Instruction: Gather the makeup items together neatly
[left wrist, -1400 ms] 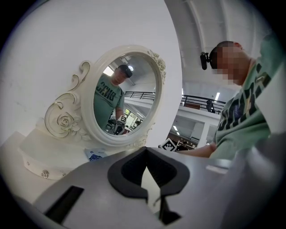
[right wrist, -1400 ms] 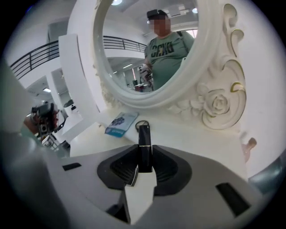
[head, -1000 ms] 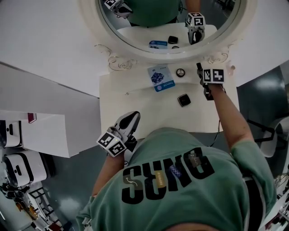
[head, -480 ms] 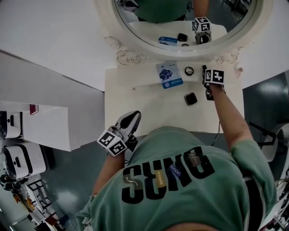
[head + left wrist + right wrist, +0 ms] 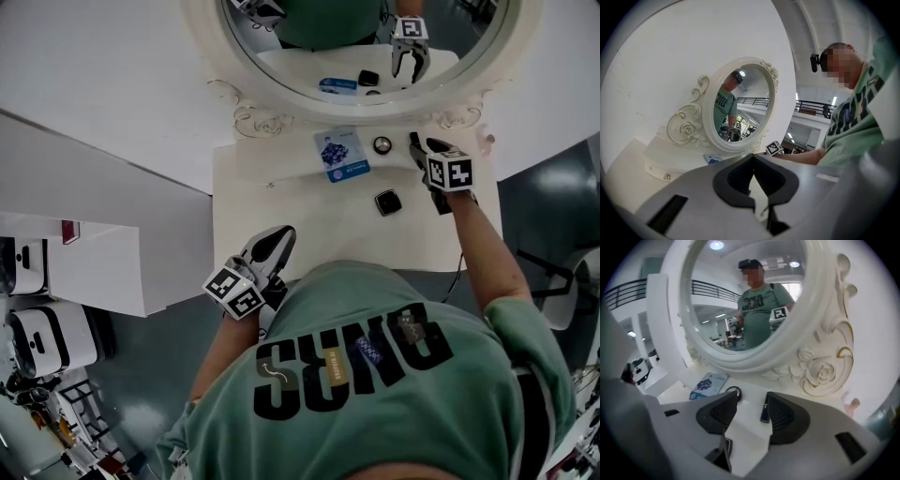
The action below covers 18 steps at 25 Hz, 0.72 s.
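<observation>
**Inspector:** When the right gripper point(image 5: 750, 401) was checked, how did its jaws stand?

**Assistant:** Released. They had just been opening, the pads stood apart, and neither pressed on anything. A slim dark tube point(image 5: 765, 408) lay on the dressing table point(image 5: 281, 216) in the gap, just beside the right-hand pad. Whether it touched that pad could not be told.

**Inspector:** Its long axis?

**Assistant:** It ran toward the mirror point(image 5: 246, 120), roughly in line with the jaws rather than across them.

**Inspector:** And the other items, placed against the mirror?

**Assistant:** The round compact point(image 5: 382, 144) sat close under the mirror's lower frame, near the tube. The blue packet point(image 5: 341, 154) lay further along the same frame, on the left in the head view. The square compact point(image 5: 388, 202) lay further out from the mirror, toward the person, apart from the rest.

**Inspector:** Which hand was nearer?

**Assistant:** The right, plainly. The left gripper point(image 5: 753, 161) was clenched on nothing, at the table edge farthest from the mirror.

**Inspector:** Assessment?

**Assistant:** In my judgement the tube looked set down at the mirror's foot. The square compact was the outlier, lying behind the claw on the side away from the mirror, so the coming move would call for drawing back toward it.
</observation>
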Tool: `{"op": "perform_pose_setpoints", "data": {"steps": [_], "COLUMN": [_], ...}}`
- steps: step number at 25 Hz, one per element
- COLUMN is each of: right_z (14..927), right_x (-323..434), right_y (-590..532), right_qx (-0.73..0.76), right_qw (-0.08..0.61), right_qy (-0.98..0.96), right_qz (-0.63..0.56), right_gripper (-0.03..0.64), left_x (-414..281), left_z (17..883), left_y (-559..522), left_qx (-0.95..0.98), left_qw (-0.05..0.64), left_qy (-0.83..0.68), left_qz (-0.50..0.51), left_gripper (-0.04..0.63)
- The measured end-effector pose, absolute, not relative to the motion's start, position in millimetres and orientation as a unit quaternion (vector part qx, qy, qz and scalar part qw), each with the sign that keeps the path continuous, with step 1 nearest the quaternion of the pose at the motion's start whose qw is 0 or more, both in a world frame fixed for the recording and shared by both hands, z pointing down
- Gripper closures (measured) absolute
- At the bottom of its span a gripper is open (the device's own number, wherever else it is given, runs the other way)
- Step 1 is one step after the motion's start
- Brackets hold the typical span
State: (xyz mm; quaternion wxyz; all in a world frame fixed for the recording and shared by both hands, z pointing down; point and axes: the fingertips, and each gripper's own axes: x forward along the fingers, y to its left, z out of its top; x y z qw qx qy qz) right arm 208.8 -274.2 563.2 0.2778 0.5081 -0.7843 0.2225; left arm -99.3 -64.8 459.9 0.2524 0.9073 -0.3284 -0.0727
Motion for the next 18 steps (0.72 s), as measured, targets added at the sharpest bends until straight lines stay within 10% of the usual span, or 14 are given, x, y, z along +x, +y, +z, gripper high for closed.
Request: {"op": "perform_pose_setpoints", "data": {"steps": [18], "right_z": [722], "right_x": [147], "right_y": [-156], "right_qx": [0.382], "right_qw": [0.449], "right_qy": [-0.759], "right_qz": [0.279], "right_gripper": [0.285], "left_x": [-64], "left_z": [466], "left_y": [-61], "left_qx": [0.912], "left_qw": [0.255], "left_qy": [-0.318], "left_qz": [-0.048], "left_gripper": [0.586]}}
